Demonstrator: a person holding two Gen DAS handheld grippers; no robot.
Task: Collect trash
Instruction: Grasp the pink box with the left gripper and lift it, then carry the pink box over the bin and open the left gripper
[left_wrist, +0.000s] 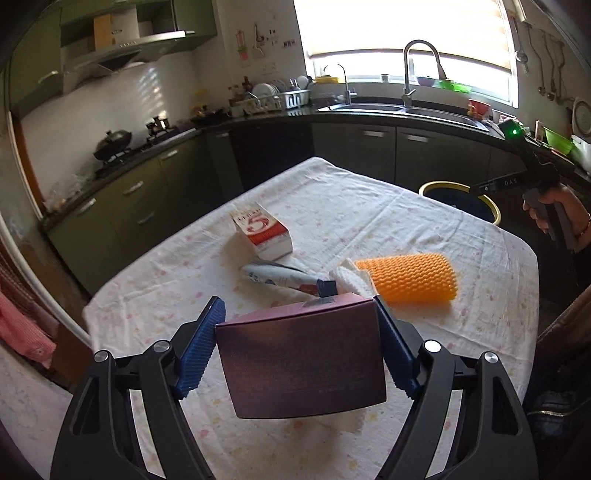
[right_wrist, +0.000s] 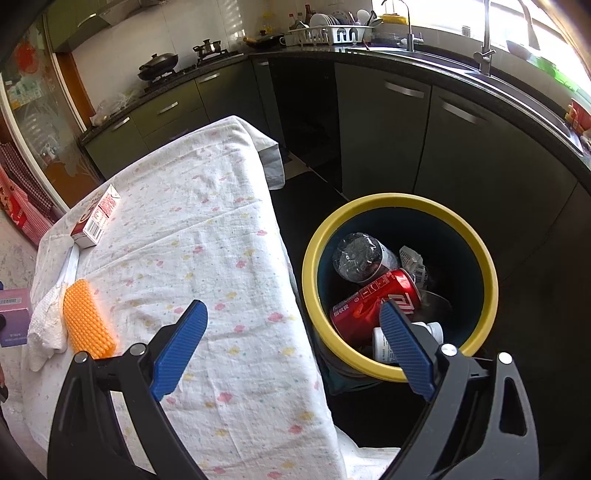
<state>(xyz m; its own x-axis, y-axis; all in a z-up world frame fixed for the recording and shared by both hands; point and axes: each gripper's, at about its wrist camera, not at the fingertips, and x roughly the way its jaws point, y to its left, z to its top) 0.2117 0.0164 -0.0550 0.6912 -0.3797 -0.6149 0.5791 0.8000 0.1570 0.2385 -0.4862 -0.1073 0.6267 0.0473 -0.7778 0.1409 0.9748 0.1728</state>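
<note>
Across the middle of both views a tabletop (left_wrist: 332, 206) covered by a white cloth with small pastel flowers is seen, with dark kitchen cabinets and a sink behind it. Beside the tabletop's edge, on the dark floor, a yellow-rimmed bin (right_wrist: 491, 291) is stood; a red can (right_wrist: 373, 299), a clear plastic bottle (right_wrist: 356, 258) and a small white bottle (right_wrist: 380, 343) are seen lying inside it. Between the blue pads of the left hand-held gripper (left_wrist: 301, 308) a dark maroon box (left_wrist: 301, 360) is gripped at its sides and is held above the cloth; the jaws are set wide by the box's width. Further back on the cloth a red-and-white carton (left_wrist: 264, 234) is laid on its side. Near the maroon box an orange bristled brush (left_wrist: 406, 278) is seen, touching a crumpled white tissue (left_wrist: 351, 278), and just left of the tissue a squeezed tube (left_wrist: 284, 278) with a dark cap is laid. The right hand-held gripper (right_wrist: 293, 308) is held wide apart with nothing between its pads, one finger over the cloth and the other over the bin's opening. It is gripped by a hand (left_wrist: 554, 212) at the right edge of the left view.
</note>
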